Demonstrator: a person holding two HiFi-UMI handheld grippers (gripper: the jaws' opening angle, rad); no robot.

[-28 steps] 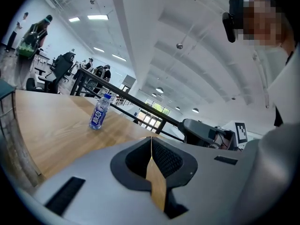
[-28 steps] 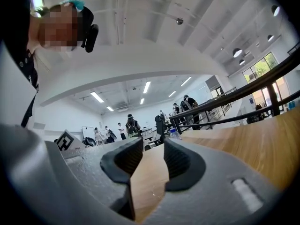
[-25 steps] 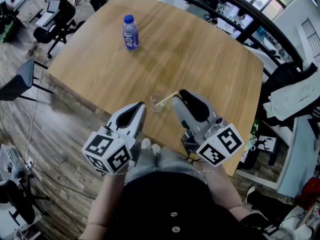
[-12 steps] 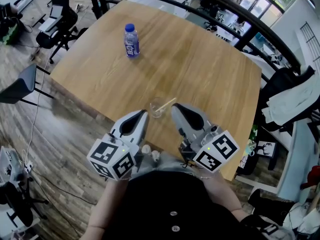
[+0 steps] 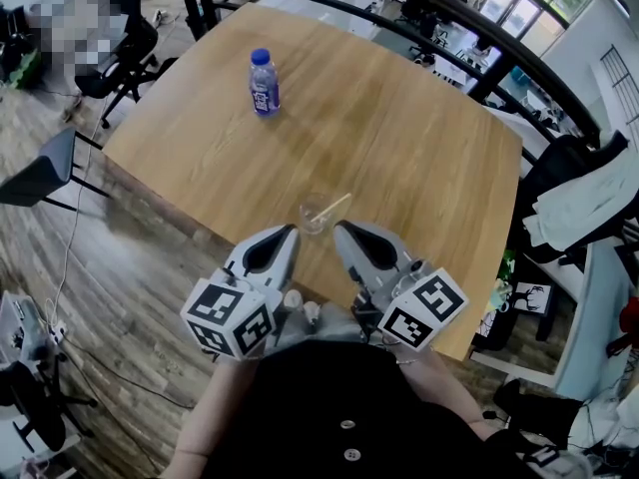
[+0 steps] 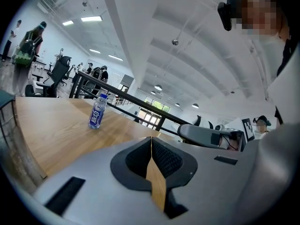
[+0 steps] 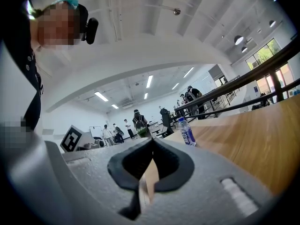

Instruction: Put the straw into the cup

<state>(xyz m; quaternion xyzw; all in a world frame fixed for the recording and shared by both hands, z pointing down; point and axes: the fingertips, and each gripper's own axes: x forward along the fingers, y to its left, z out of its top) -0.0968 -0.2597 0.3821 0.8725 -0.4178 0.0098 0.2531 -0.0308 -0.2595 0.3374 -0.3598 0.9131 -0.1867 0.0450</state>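
Note:
A clear cup (image 5: 317,214) stands on the wooden table (image 5: 399,138) near its front edge. A pale straw (image 5: 336,205) is in the cup and leans up to the right. My left gripper (image 5: 291,230) is shut and empty, its tip just left of the cup and nearer to me. My right gripper (image 5: 338,227) is shut and empty too, a little short of the straw's upper end and not touching it. The cup is hidden in both gripper views. In the left gripper view the left gripper (image 6: 151,138) has its jaws meeting at the tip; so does the right gripper (image 7: 152,139) in its own view.
A blue-capped water bottle (image 5: 263,81) (image 6: 97,111) (image 7: 187,131) stands upright at the far left of the table. A dark railing (image 5: 439,8) runs behind the table. Office chairs (image 5: 115,43) stand at the left. Clothes (image 5: 589,193) lie draped at the right.
My right gripper has drawn back toward me from the straw's upper end. The straw stays leaning in the cup. The left gripper has hardly moved.

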